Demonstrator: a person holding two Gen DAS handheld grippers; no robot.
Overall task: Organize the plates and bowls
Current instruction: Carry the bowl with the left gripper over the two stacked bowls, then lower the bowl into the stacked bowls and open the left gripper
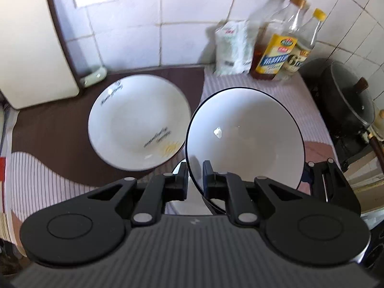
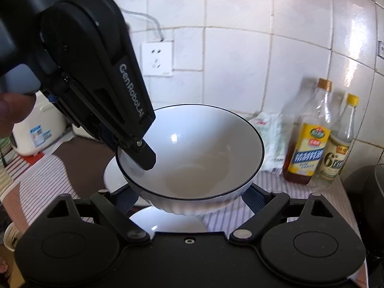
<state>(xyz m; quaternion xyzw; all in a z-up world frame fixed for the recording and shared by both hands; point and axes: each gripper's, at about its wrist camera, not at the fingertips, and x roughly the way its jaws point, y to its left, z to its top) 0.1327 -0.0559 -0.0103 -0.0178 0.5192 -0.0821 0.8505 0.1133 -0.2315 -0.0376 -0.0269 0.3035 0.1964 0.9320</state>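
At the bench's back left corner stands a cream appliance point(image 1: 31, 48), and just right of it, toward the back edge on the brown mat point(image 1: 60, 129), lies a white plate point(image 1: 136, 122) with dark lettering. My left gripper point(image 1: 195, 180) is pinched tight on the near rim of the black-rimmed bowl point(image 1: 244, 139), which hangs tilted above the striped cloth point(image 1: 309, 120). My right gripper point(image 2: 192, 199) sits with its fingers point(image 2: 252, 198) spread on either side of that bowl's underside; I cannot tell whether they press it. Another white dish point(image 2: 168, 220) lies beneath. Bottles point(image 1: 283, 45) and a white bag point(image 1: 230, 48) stand along the back edge, right.
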